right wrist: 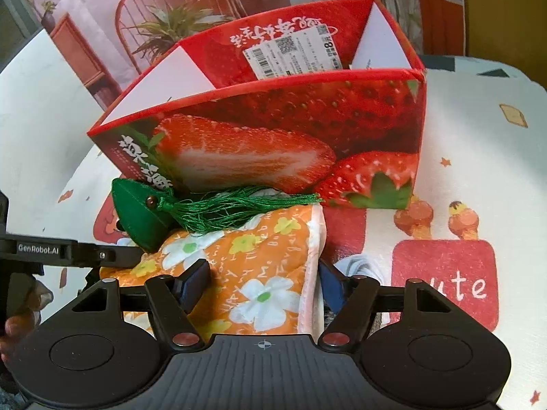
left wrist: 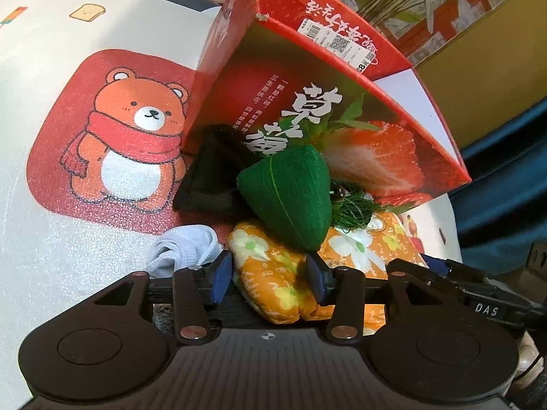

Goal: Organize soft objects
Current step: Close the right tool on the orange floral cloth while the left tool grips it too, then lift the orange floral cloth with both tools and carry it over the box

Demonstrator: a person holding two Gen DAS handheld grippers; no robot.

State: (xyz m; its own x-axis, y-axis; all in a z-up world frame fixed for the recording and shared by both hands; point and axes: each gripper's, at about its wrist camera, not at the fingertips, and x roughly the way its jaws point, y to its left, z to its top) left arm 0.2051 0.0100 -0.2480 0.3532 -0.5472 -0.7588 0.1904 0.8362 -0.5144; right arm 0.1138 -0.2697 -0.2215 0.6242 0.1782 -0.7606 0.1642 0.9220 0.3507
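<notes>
Your left gripper (left wrist: 270, 275) and right gripper (right wrist: 263, 282) both straddle the orange floral cloth (right wrist: 259, 266), jaws partly open. Whether either pinches it, you cannot tell. The green zongzi pouch (left wrist: 290, 198) rests on top.

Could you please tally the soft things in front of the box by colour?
Green: 1, pouch
Orange: 1, floral cloth
Black: 1, cloth
White: 1, sock
Total: 4

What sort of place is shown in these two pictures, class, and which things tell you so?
Probably a home table. It has a cartoon bear tablecloth, an open strawberry box and soft things: a flowered orange cushion, a green tasselled pouch. A backdrop shows a chair.
</notes>
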